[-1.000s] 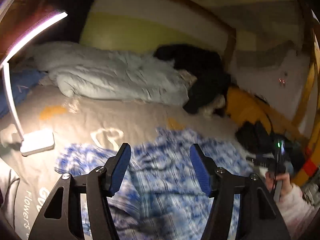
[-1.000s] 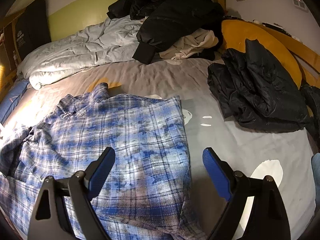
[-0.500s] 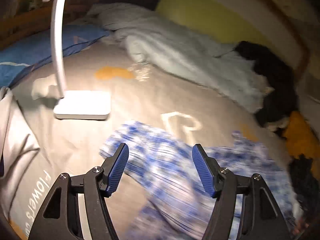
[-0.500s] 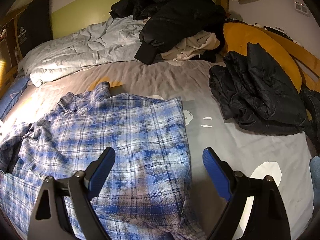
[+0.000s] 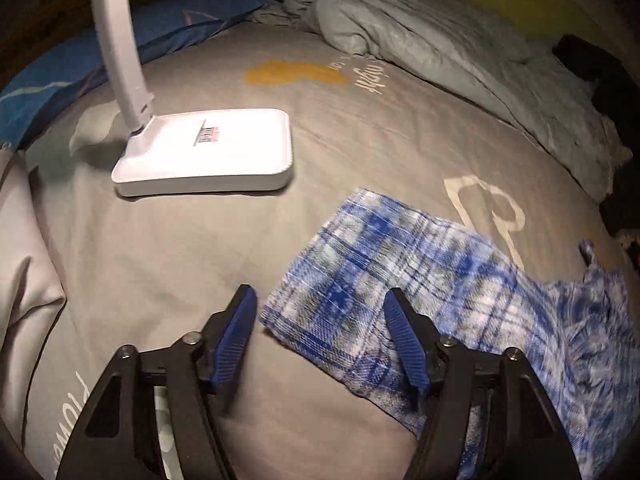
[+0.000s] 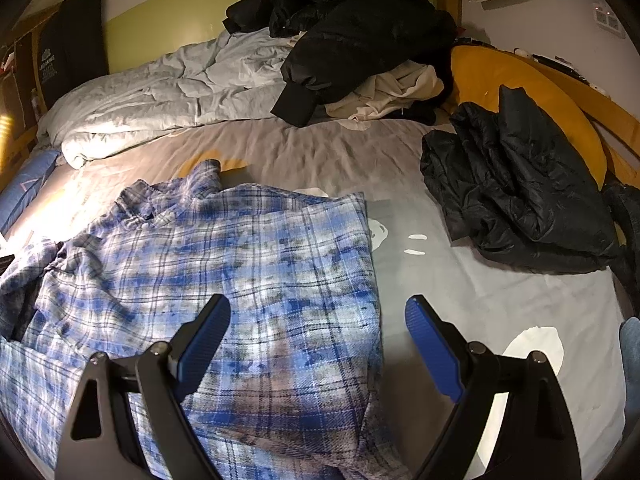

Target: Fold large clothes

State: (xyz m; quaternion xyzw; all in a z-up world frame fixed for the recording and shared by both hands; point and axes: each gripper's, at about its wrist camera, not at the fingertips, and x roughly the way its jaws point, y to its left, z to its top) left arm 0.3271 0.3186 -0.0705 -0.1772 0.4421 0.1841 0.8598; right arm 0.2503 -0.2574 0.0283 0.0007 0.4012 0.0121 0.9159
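Shirt (image 6: 240, 280), blue plaid, lies spread on bed (image 6: 480, 300), sleeve end (image 5: 360, 280) stretched out w/ left claw (image 5: 320, 344) gaping over its cuff. Right claw (image 6: 316, 344) also apart, above the body's edge. Fabric looks soft, light, floppy; prob best pinched at cuff or hem.

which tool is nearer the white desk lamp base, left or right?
Left. The left tool hangs open over the plaid shirt sleeve, with the lamp base just ahead to its left. The right tool is over the shirt body; no lamp in its view.
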